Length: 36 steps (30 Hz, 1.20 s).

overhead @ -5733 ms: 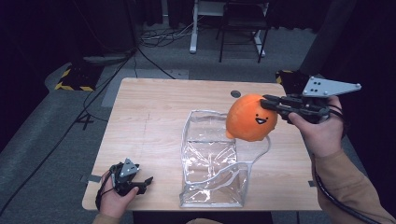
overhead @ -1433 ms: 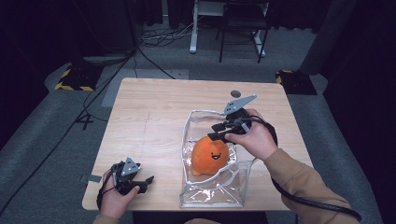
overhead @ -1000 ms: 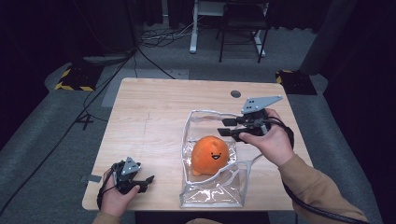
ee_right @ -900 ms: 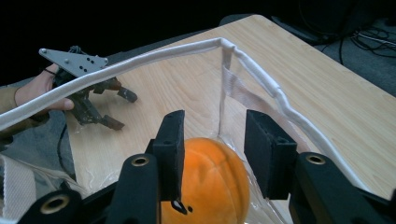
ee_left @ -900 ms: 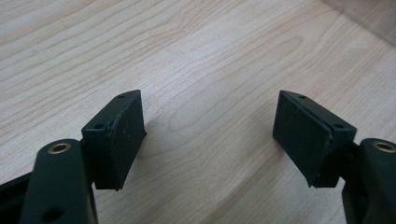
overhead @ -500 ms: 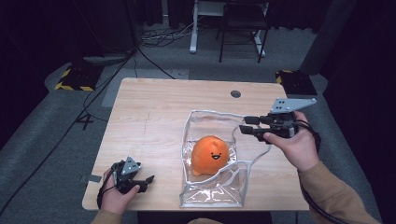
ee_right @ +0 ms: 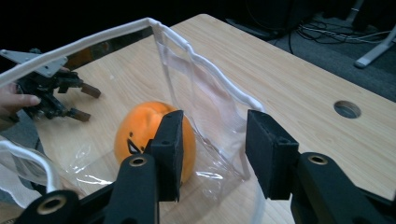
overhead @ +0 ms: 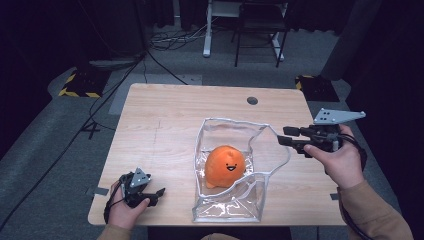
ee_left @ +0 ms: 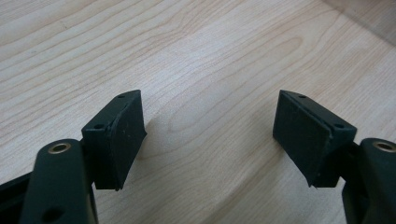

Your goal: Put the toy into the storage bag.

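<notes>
An orange plush toy (overhead: 225, 165) sits inside the clear bag (overhead: 235, 212); my right gripper (overhead: 281, 136) hovers beside it, jaws apart, my left gripper (overhead: 159, 195) parted on the table (overhead: 165, 120).

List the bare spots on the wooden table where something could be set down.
The light wooden table is bare left of the clear plastic bag and along the far edge around the round cable hole. It is crowded mid-right: the bag holds the orange plush toy, with the right gripper beside it. The left gripper fills the near-left corner.
</notes>
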Available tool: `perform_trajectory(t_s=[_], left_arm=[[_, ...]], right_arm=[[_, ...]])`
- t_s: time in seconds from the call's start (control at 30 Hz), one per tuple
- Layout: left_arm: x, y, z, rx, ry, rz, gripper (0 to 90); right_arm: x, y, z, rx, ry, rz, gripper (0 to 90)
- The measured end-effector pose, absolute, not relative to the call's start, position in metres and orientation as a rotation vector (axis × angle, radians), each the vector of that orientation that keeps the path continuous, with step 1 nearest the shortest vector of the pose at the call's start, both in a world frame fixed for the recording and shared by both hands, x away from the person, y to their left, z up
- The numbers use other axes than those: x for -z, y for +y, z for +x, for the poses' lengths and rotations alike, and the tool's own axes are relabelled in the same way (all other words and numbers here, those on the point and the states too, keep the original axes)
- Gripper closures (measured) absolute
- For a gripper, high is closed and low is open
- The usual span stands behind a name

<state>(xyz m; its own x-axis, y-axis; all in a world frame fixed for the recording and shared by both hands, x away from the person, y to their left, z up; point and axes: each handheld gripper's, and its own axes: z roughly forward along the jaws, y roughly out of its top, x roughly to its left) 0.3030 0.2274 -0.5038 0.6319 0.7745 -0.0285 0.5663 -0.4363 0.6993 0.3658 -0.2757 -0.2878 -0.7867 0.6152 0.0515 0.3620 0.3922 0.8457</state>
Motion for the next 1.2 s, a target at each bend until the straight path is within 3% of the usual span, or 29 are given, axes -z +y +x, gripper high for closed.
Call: perform_trajectory(t_s=[0.43,1.2], left_arm=[[0.504,0.227,0.303,-0.388,1.044,2.163,25.4],[0.504,0.227,0.303,-0.388,1.044,2.161,25.4]], right_arm=[[0.307,-0.308,0.364,-1.294,2.358,0.967,57.7],[0.389,-0.34,0.362,-1.216,2.401,1.174,55.9]])
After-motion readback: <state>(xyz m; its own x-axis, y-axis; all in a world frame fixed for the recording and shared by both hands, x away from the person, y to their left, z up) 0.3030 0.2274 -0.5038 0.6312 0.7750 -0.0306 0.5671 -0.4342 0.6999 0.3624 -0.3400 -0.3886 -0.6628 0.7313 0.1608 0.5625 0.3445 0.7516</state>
